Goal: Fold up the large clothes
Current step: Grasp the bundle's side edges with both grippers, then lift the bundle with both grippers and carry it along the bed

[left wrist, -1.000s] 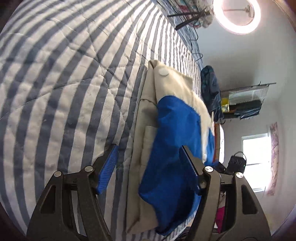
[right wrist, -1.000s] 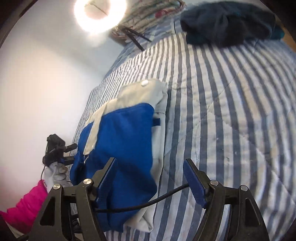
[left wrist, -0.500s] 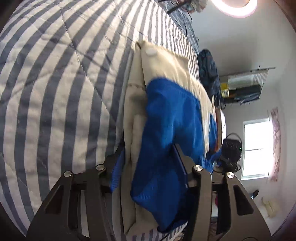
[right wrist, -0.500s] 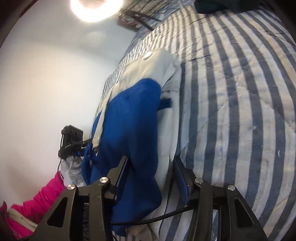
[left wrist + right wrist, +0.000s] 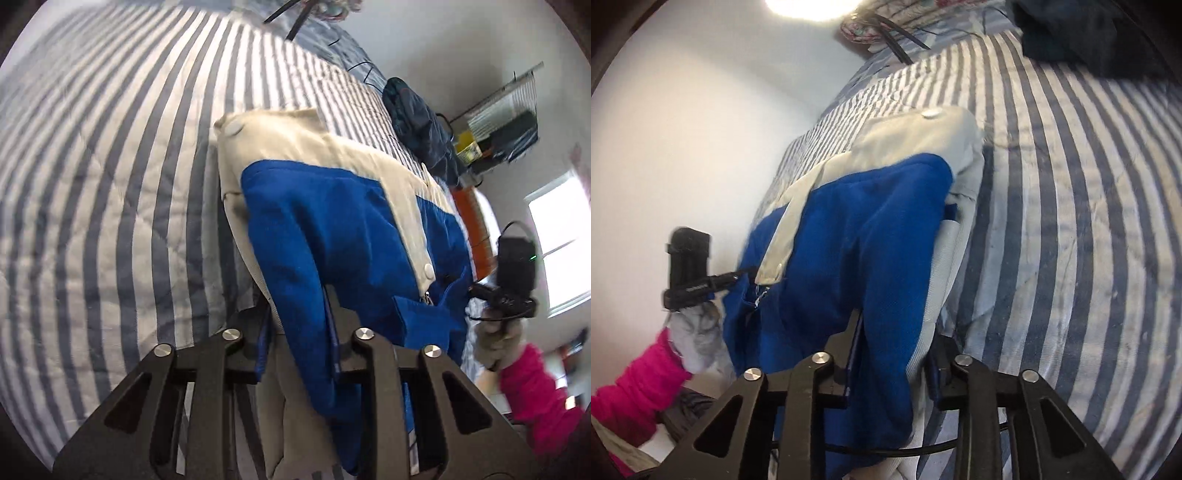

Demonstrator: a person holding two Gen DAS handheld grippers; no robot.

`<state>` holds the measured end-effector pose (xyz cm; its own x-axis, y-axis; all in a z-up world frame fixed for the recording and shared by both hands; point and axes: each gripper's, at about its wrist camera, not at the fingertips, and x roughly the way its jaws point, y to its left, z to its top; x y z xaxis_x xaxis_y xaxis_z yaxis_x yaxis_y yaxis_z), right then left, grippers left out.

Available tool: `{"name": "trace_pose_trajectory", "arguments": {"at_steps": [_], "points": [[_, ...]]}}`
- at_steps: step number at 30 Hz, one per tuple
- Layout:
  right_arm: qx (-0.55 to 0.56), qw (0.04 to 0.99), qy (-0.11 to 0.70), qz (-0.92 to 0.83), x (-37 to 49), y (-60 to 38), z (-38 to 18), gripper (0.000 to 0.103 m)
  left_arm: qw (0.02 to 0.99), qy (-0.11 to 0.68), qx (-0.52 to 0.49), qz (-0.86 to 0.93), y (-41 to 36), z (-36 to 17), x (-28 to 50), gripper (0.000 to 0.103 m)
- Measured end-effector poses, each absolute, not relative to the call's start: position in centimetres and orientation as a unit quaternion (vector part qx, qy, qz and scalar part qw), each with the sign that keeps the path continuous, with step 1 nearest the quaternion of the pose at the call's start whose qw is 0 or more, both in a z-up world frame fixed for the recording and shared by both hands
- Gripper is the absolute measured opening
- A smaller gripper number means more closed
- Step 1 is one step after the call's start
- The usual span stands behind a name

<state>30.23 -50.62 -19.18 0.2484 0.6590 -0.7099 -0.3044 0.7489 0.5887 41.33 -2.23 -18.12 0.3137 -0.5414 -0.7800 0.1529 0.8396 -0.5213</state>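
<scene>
A folded blue and cream jacket (image 5: 332, 229) (image 5: 857, 236) lies on the striped quilt (image 5: 92, 184) (image 5: 1071, 221). Its near end is bunched up. My left gripper (image 5: 297, 321) has its jaws closing on that near edge, with blue and cream cloth pinched between the pads. My right gripper (image 5: 897, 343) is closing the same way on the other near corner, blue cloth and the cream hem caught between its pads. A gloved hand (image 5: 495, 343) (image 5: 698, 343) in a pink sleeve shows beside the jacket in each view.
A dark navy garment (image 5: 417, 122) (image 5: 1089, 33) is heaped at the far side of the bed. Tripod legs (image 5: 291, 18) and a ring light (image 5: 812, 5) stand beyond the bed's head. A wire shelf (image 5: 509, 110) and a window (image 5: 557, 240) lie past the bed edge.
Both grippers went from wide open over the jacket's near end to narrow jaws with cloth between them. The near edge now stands bunched up between the fingers.
</scene>
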Motion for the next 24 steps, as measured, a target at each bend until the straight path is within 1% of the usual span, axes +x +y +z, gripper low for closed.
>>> {"name": "trace_pose_trajectory", "arguments": {"at_steps": [2, 6, 10, 17, 24], "points": [[0.143, 0.784, 0.524, 0.300, 29.7, -49.8, -18.0, 0.023, 0.799, 0.535, -0.170, -0.217, -2.7, -17.4, 41.2, 0.021], [0.104, 0.805, 0.510, 0.286, 28.7, -48.4, -16.0, 0.021, 0.813, 0.519, -0.140, -0.222, -3.6, -15.9, 40.7, 0.019], [0.075, 0.819, 0.492, 0.285, 27.6, -48.0, -14.2, 0.019, 0.818, 0.506, -0.141, -0.234, -4.3, -14.4, 40.2, 0.018], [0.064, 0.837, 0.469, 0.275, 26.3, -49.9, -11.9, 0.018, 0.818, 0.490, -0.127, -0.274, -7.4, -12.4, 40.6, 0.018], [0.055, 0.863, 0.442, 0.239, 26.4, -53.5, -9.1, 0.017, 0.819, 0.466, -0.103, -0.319, -13.0, -9.9, 42.8, 0.017]]}}
